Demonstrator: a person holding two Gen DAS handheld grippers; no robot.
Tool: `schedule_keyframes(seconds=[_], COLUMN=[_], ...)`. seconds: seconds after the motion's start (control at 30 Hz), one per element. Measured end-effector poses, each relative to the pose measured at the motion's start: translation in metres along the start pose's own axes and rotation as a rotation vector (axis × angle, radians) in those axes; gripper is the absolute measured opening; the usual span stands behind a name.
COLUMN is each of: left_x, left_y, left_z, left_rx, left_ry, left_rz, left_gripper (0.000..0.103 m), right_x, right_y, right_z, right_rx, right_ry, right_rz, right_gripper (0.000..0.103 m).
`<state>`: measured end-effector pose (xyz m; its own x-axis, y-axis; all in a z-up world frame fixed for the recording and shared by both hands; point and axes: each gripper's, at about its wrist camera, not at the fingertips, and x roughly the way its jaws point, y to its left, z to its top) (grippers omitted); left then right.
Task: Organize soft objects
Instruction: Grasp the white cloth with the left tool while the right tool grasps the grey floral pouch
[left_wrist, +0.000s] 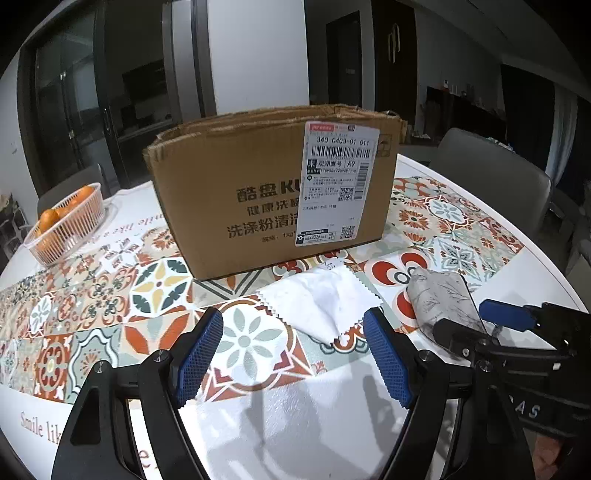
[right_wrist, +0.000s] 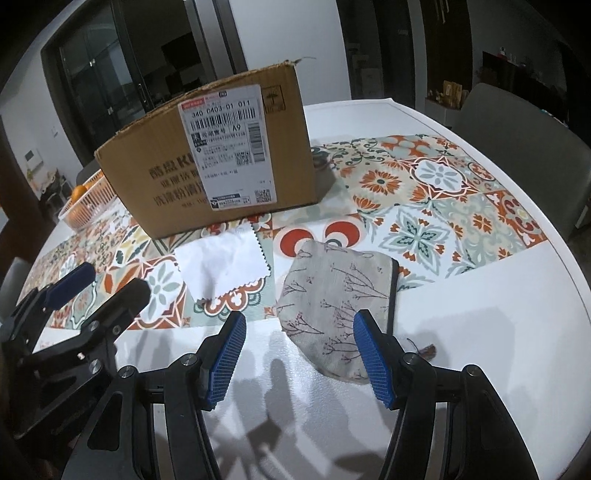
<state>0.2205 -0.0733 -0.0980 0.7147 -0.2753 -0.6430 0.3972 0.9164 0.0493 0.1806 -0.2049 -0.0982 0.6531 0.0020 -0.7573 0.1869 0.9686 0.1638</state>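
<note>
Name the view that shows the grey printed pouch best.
The right wrist view: the grey printed pouch lies whole and central there. In the left wrist view it sits at the edge, partly hidden by the other hand-held gripper.

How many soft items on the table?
2: white cloth in front of the cardboard box; grey floral pouch to its right. Box interior is hidden.

Cardboard box (left_wrist: 229, 177), matt brown, torn corrugated rim, is carrying a glossy paper shipping label (left_wrist: 338, 184). White cloth (left_wrist: 325, 302) is showing pinked edges. Printed pouch (right_wrist: 340, 295) is showing coarse woven fabric. Tablecloth (left_wrist: 92, 295) is reflecting light, smooth. Gripper pads (right_wrist: 373, 363) are showing ribbed blue rubber.
</note>
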Motion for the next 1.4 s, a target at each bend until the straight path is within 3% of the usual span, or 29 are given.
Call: schedule_keyframes(seconds=[0.37, 0.63, 0.83, 1.03, 1.17, 1.4], left_x=[0.043, 0.066, 0.076, 0.082, 0.083, 0.069], left_y=[-0.009, -0.014, -0.018, -0.017, -0.017, -0.018], left_z=[0.009, 0.009, 0.007, 0.003, 0.002, 0.002], left_rx=[0.006, 0.010, 0.016, -0.011, -0.008, -0.012], left_ry=[0.068, 0.112, 0.139, 0.167, 0.167, 0.129], left_rz=[-0.005, 0.009, 0.013, -0.025, -0.045, -0.062], left_gripper=[0.078, 0.070, 0.056, 0.031, 0.008, 0.004], right_x=[0.018, 0.027, 0.029, 0.029, 0.027, 0.020], right_y=[-0.007, -0.008, -0.009, -0.009, -0.009, -0.011], right_z=[0.004, 0.007, 0.009, 0.010, 0.011, 0.012], right_rx=[0.006, 0.009, 0.020, 0.025, 0.030, 0.043], right_ry=[0.021, 0.033, 0.032, 0.030, 0.027, 0.010], right_rz=[-0.027, -0.010, 0.005, 0.016, 0.020, 0.032], right_gripper=[0.061, 0.044, 0.032, 0.023, 0.021, 0.017])
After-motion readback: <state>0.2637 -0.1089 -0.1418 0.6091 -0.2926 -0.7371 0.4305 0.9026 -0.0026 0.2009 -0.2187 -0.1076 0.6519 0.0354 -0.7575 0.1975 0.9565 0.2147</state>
